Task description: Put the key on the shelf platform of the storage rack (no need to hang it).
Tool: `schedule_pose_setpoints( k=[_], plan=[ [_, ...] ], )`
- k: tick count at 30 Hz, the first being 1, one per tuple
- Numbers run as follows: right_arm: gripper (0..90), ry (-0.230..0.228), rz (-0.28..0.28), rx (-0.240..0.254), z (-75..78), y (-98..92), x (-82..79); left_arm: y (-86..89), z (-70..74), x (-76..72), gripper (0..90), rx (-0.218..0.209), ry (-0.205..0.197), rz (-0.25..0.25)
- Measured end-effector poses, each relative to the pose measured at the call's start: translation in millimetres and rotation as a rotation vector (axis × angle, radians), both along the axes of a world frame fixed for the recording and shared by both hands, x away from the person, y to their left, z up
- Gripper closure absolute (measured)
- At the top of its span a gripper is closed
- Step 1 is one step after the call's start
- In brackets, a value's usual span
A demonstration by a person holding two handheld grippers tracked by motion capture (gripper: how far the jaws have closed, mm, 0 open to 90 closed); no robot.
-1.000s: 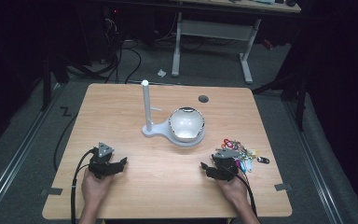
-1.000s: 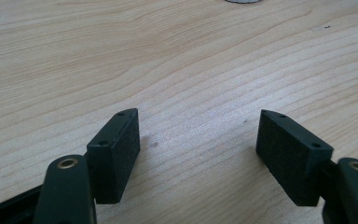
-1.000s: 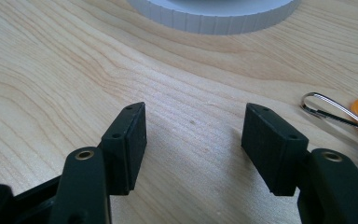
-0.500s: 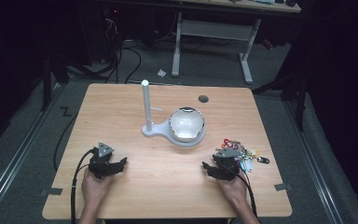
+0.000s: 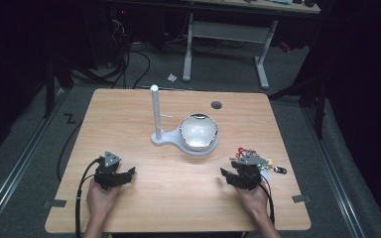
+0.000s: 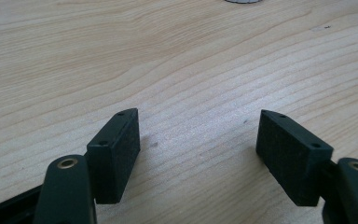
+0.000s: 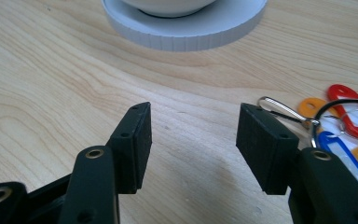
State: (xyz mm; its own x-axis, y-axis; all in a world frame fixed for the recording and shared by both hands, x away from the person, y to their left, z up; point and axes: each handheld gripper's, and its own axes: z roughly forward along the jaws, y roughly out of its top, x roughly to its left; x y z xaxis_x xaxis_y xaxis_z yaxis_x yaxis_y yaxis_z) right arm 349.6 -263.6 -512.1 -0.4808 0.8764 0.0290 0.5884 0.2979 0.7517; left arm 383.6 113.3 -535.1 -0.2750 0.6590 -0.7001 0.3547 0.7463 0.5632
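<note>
Left gripper (image 5: pixel 127 173) held low over table (image 5: pixel 178 208), near edge, jaws apart, nothing between; bare wood seen past them. Right gripper (image 5: pixel 227 175) likewise held low, jaws apart and empty. Keys (image 7: pixel 340 116) with coloured tags laid just beside right gripper, on its right. Farther, mid-table: bowl (image 5: pixel 198 131) seated on white stand (image 5: pixel 166 139); post (image 5: pixel 155 111) upright beside bowl. Dark disc (image 5: pixel 216 104) seen near far edge.

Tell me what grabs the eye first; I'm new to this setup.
A shiny white bowl sits mid-table on a white round stand with an upright post. A bunch of colourful key tags on a ring lies at the table's right, just beside the right gripper. Both grippers rest open near the front edge.
</note>
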Motion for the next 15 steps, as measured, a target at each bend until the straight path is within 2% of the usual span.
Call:
schedule_pose_setpoints(
  k=[15],
  plan=[
    [46.6,-0.023,-0.040,0.009,17.3,-20.4,0.8,-0.1,0.1,0.0,30.6,-0.002,0.000,0.001]
  ],
)
